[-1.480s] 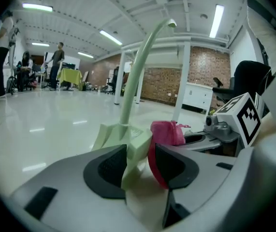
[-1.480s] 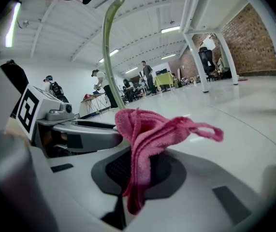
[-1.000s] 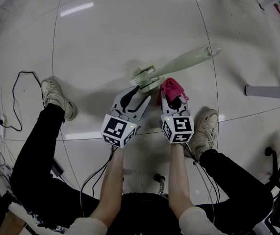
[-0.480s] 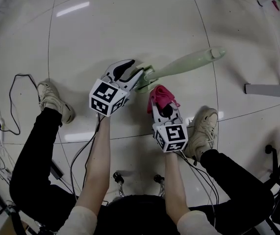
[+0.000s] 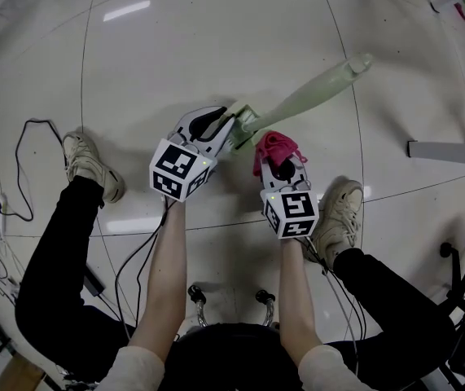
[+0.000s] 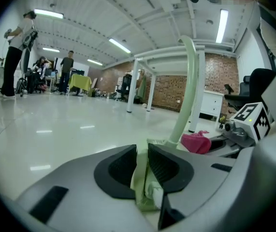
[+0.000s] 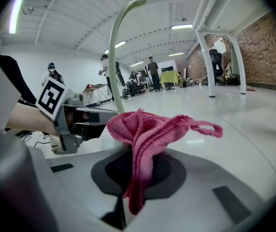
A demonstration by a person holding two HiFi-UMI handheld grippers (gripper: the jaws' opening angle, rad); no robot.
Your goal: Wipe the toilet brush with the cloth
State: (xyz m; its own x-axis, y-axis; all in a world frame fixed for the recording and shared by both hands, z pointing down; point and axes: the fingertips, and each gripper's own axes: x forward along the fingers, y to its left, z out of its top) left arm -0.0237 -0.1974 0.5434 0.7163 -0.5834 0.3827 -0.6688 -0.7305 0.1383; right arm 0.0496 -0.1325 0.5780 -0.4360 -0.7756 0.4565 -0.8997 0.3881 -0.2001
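The left hand-held gripper (image 5: 229,127), at the centre of the head view, has just been closing its jaws, which pinch the lower end of the pale green toilet brush (image 5: 313,93); the brush's handle slants away to the upper right above the floor (image 5: 199,39). The right hand-held gripper (image 7: 138,164), just right of centre, has its jaws tight on the bunched pink cloth (image 7: 145,129), which sits just beside the brush's shaft without clearly touching it. I'd judge both things are in hand and the wiping itself is all left to do.
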